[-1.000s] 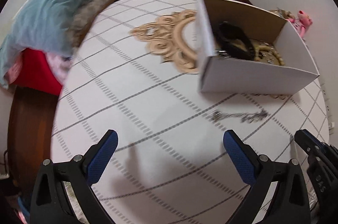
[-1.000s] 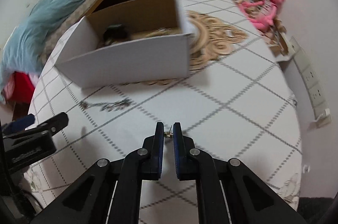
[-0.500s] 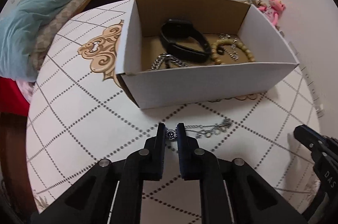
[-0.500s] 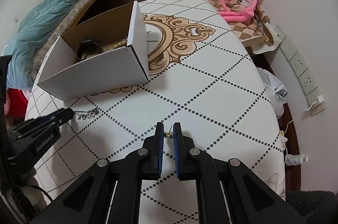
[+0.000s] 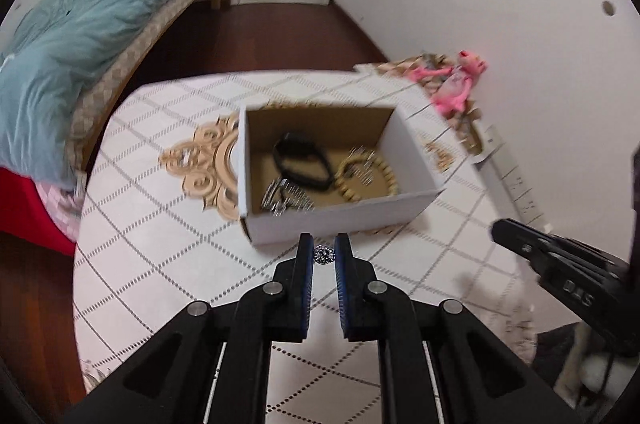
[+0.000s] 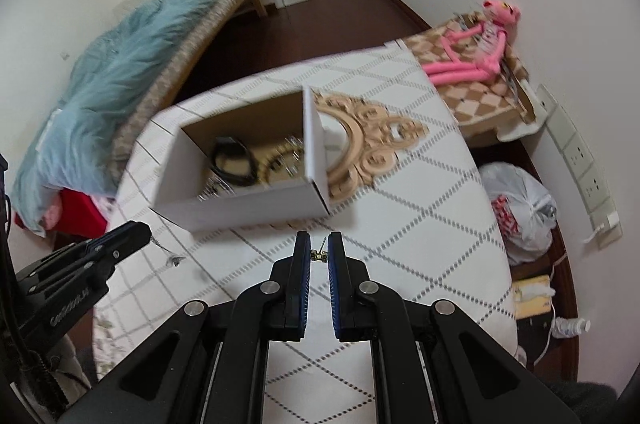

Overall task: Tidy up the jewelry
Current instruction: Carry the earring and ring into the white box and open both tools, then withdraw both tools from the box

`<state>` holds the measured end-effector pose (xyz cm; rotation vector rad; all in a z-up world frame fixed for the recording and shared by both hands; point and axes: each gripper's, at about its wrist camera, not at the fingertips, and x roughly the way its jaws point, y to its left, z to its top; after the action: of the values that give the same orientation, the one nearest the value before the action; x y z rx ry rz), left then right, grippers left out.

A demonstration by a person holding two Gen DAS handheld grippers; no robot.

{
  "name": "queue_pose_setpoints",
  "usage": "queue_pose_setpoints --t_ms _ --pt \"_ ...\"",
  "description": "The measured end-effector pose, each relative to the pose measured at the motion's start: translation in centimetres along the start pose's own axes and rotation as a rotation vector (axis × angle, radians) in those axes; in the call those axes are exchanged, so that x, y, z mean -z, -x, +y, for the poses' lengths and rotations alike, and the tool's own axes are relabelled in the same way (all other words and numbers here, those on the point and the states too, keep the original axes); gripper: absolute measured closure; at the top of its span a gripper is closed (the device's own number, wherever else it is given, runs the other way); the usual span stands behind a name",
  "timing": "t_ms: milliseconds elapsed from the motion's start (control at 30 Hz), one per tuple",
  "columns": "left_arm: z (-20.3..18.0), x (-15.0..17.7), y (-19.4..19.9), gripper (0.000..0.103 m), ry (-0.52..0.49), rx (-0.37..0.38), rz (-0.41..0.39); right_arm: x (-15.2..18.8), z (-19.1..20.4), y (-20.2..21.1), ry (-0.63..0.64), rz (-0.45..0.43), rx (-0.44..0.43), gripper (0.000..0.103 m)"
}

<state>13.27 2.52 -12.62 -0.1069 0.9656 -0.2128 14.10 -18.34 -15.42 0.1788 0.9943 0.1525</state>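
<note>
An open white cardboard box [image 5: 340, 220] sits toward the far middle of the tabletop [image 5: 160, 264], partly over the gold scrollwork medallion [image 5: 208, 164] printed on the white diamond-patterned cloth. Inside the box, on its brown floor, lie a black watch-like band [image 5: 300, 164] near the middle, a loop of tan wooden beads [image 5: 376, 176] on the side toward the wall, and a heap of silver chain [image 5: 286, 200] against the near wall; a few thin metal pieces lie within the bead loop, too blurred to make out. The left gripper [image 5: 324, 252] hangs above the tabletop just before the box's near wall, its blue-padded fingers drawn almost together and pinching a small round silver charm [image 5: 324, 254] between their tips. In the right wrist view a thin chain [image 6: 170, 256] trails down from the left gripper's tip, with a small piece on it, over the cloth. The right gripper [image 6: 319, 250] is likewise raised near the box's near right corner, fingers nearly closed on a tiny gold-coloured earring [image 6: 319, 254] held at the tips. Beyond the far right corner of the tabletop a pink plush toy [image 6: 480, 44] rests on a checkered surface.
</note>
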Motion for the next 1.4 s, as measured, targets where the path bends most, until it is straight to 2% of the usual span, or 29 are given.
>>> queue_pose_setpoints --t_ms 200,367,600,733,1000,1100,1167,1200,1233,1267,1300,1333,1367,1400 --pt "-0.3 -4.1 3.4 0.095 -0.021 0.040 -0.069 -4.0 1.7 1.7 0.036 -0.026 -0.072 0.094" --pt "0.3 -7.8 3.0 0.095 -0.021 0.048 -0.078 -7.8 3.1 0.4 0.056 0.005 -0.121 0.094" --pt "1.9 -10.7 -2.4 0.095 -0.005 0.033 0.039 -11.5 4.2 -5.6 0.078 0.140 -0.117 0.094" --pt "2.9 -10.8 -5.2 0.095 0.008 0.004 0.096 -12.1 4.4 -8.4 0.097 0.206 -0.094 0.094" --pt "4.5 -11.2 -8.6 0.092 0.042 -0.061 0.175 -12.7 4.0 -11.6 0.099 0.271 -0.081 0.094" --pt "4.9 -11.4 -9.2 0.076 0.063 -0.107 0.193 -13.0 4.3 -12.4 0.105 0.301 -0.095 0.094" --pt "5.1 -11.6 -9.2 0.031 0.068 -0.137 0.185 -13.1 4.5 -12.8 0.108 0.315 -0.096 0.094" --pt "5.1 -11.7 -9.0 0.026 0.067 -0.151 0.173 -13.3 4.6 -13.0 0.110 0.321 -0.095 0.093" --pt "5.1 -11.8 -8.9 0.025 0.070 -0.160 0.165 -13.4 4.7 -13.2 0.111 0.329 -0.092 0.093" --pt "5.3 -11.8 -8.8 0.025 0.077 -0.169 0.163 -13.4 4.7 -13.3 0.112 0.332 -0.086 0.088" --pt "5.4 -11.9 -8.8 0.025 0.081 -0.174 0.165 -13.5 4.7 -13.4 0.112 0.335 -0.081 0.075" --pt "5.5 -12.0 -8.7 0.025 0.082 -0.183 0.166 -13.6 4.7 -13.4 0.106 0.339 -0.079 0.067" --pt "5.6 -12.0 -8.7 0.021 0.081 -0.197 0.165 -13.6 4.6 -13.3 0.106 0.336 -0.079 0.054" --pt "5.7 -12.0 -8.6 0.016 0.078 -0.213 0.164 -13.7 4.6 -13.2 0.107 0.331 -0.078 0.051"
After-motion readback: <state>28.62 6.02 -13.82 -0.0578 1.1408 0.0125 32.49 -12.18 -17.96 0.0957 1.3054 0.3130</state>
